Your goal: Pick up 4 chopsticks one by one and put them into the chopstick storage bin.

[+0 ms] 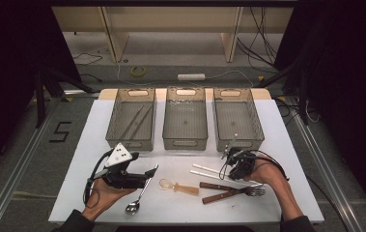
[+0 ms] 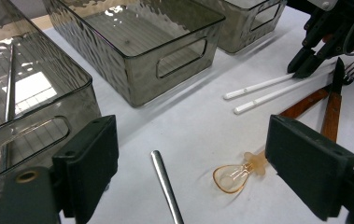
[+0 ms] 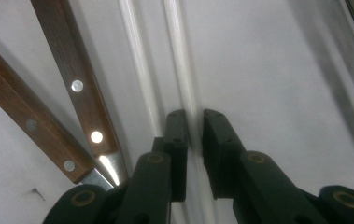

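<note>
The right gripper has its jaws pinched narrow on one white chopstick; it should lift level, leaving its twin on the worktop.

Right claw down on white chopsticks, left claw over spoon, three bins behind

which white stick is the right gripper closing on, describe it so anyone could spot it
On the white mat, in front of the right-hand bin, two white chopsticks lie side by side. The right gripper straddles one chopstick; its twin lies outside the jaws, beside the wooden handles.
</note>
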`<move>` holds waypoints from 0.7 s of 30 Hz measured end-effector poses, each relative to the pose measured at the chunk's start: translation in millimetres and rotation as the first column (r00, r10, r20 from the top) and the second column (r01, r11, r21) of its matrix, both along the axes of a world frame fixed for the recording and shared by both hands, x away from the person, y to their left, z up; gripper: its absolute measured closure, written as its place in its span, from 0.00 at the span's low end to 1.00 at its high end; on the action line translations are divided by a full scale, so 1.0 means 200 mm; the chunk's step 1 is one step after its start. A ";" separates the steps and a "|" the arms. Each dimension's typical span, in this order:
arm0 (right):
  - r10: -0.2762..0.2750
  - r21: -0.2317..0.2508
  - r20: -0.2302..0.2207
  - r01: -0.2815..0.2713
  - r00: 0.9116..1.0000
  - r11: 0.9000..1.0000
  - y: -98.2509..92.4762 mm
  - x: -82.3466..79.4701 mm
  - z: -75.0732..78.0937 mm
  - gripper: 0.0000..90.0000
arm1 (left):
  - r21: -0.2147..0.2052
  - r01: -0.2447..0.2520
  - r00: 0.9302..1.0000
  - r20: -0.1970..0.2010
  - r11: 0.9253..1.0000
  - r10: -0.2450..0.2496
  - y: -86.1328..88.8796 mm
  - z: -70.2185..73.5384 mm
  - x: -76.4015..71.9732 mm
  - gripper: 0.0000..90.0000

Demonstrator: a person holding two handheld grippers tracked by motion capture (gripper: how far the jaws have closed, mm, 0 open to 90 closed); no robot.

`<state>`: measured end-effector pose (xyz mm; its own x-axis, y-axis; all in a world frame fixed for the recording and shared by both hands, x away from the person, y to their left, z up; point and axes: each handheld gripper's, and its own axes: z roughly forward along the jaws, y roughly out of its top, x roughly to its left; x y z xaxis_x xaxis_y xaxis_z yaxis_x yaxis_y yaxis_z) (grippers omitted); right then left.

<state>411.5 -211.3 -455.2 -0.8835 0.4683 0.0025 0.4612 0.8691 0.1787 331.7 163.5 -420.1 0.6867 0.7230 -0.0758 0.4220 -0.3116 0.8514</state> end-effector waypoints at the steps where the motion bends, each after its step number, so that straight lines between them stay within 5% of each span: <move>1: -0.002 -0.004 -0.002 0.002 1.000 1.000 0.00 0.00 0.00 0.90 | 0.002 0.001 1.000 0.000 1.000 -0.001 0.00 0.00 0.00 0.19; 21: 0.084 -0.070 0.012 -0.083 0.996 0.994 0.05 -0.01 0.01 0.95 | 0.011 0.005 1.000 0.002 1.000 -0.005 -0.01 0.00 0.00 0.19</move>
<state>409.6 -201.8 -453.5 -0.9192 0.3918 -0.0407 0.3846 0.9150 0.1223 331.1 160.9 -420.6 0.6905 0.7203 -0.0666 0.4184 -0.3226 0.8490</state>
